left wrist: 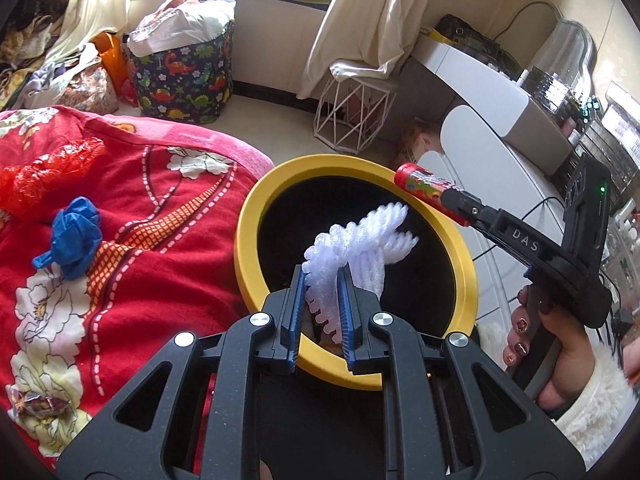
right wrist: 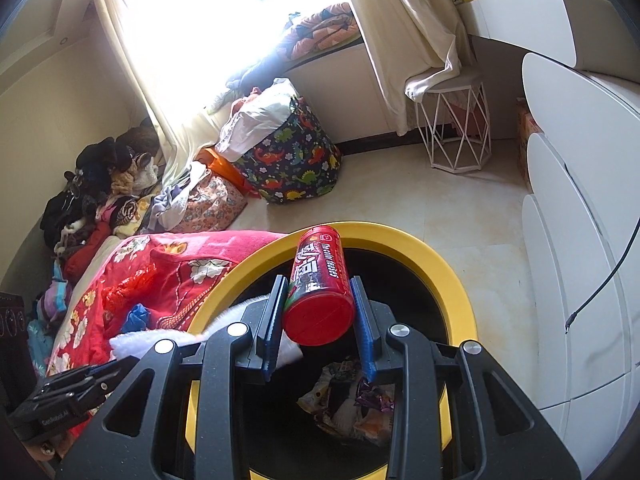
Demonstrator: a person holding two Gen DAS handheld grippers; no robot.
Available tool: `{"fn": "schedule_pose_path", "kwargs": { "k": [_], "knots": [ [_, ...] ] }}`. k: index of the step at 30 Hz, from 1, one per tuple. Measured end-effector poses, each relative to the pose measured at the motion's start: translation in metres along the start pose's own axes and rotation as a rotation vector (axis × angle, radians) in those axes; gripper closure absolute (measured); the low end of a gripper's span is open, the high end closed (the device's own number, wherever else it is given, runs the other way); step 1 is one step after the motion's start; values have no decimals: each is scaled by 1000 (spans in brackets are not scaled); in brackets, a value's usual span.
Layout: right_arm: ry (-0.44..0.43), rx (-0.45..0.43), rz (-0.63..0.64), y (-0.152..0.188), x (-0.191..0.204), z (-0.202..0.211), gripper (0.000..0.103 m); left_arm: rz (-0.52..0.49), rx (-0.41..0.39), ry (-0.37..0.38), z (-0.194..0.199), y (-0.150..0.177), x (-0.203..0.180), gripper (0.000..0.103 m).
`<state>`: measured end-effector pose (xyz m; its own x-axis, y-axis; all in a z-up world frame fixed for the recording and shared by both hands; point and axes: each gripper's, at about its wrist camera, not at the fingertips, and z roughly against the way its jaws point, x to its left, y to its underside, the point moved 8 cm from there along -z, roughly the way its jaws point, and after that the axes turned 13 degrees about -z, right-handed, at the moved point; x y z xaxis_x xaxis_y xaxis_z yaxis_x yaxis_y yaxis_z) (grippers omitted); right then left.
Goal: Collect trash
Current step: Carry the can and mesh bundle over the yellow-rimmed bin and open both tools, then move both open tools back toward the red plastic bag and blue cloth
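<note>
Left wrist view: we are holding the left gripper [left wrist: 322,280] over the yellow-rimmed bin [left wrist: 256,216], its fingers pinching a white foam fruit net [left wrist: 352,240] that is hanging above the black opening. Our right gripper [right wrist: 320,312] is clamping a red snack canister [right wrist: 320,280] over the far rim of the same bin. Wrappers [right wrist: 348,404] are lying at the bin's bottom. On the red floral bedspread [left wrist: 160,216] a blue glove [left wrist: 74,240] and a red plastic bag [left wrist: 44,176] are lying.

Right claw [right wrist: 320,316] around red canister [right wrist: 320,292] above yellow-rimmed bin [right wrist: 452,276], crumpled wrappers [right wrist: 348,404] perhaps inside.
</note>
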<state>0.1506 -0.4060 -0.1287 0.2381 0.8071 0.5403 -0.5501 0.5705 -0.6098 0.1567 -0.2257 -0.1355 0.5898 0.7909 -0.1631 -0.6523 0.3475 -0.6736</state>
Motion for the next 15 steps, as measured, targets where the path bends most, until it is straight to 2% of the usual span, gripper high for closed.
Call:
{"fn": "schedule_pose_path", "kwargs": {
  "k": [2,3,4,6,7,12,15],
  "knots": [
    [8,6,-10,-1,-3,-1,71,-3,8,7,-2,1,-2,80],
    [16,7,-16,-1,-3,-2,64,0,9,3,-3,2,-1,60],
    [23,7,-27,-1,-5,-2,60,8,6,7,-2,2,-1,48],
    [29,6,-39,-2,-8,-2,51,34,-6,1,0,2,5,42],
    [30,5,-44,-2,-9,-3,49,44,-11,-8,1,1,8,30],
    [29,-2,-31,-2,-7,-2,44,97,-56,-45,14,-2,27,15],
    [20,1,-8,0,1,-2,43,115,-83,-72,23,-4,37,14]
  ]
}}
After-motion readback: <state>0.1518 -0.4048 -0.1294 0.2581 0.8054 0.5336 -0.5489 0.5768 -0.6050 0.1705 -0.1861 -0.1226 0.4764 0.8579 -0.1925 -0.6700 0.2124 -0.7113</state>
